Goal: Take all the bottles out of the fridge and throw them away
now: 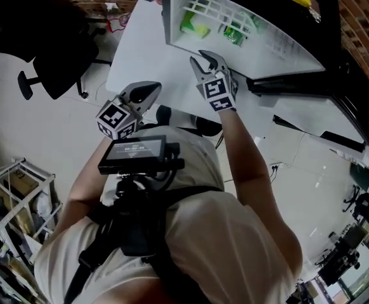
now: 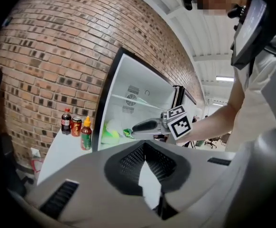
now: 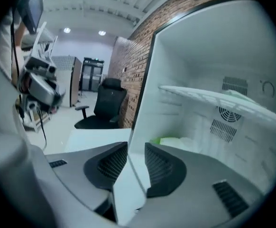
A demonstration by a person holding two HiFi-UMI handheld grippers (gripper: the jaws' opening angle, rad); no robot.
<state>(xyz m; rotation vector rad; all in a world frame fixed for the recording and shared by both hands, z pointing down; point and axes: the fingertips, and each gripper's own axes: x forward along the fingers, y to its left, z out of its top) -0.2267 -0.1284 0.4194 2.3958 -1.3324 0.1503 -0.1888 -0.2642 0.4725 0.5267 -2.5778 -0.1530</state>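
The open fridge (image 1: 172,18) stands on a white table (image 1: 140,49). Green bottles (image 1: 194,25) (image 1: 235,33) lie on its floor under a wire shelf (image 1: 213,8); the left gripper view shows them low in the fridge (image 2: 110,133), and the right gripper view shows one as a pale green shape (image 3: 173,141). My right gripper (image 1: 203,65) (image 3: 136,148) is open and empty just outside the fridge's front edge, short of the bottles; it also shows from the side (image 2: 134,127). My left gripper (image 1: 143,97) (image 2: 144,145) hangs back over the table, shut and empty.
A cola bottle (image 2: 66,121), a red can (image 2: 76,126) and a sauce bottle (image 2: 86,133) stand on the table left of the fridge, against a brick wall. A black office chair (image 1: 51,43) stands beyond the table. The dark fridge door (image 1: 324,75) is swung open at the right.
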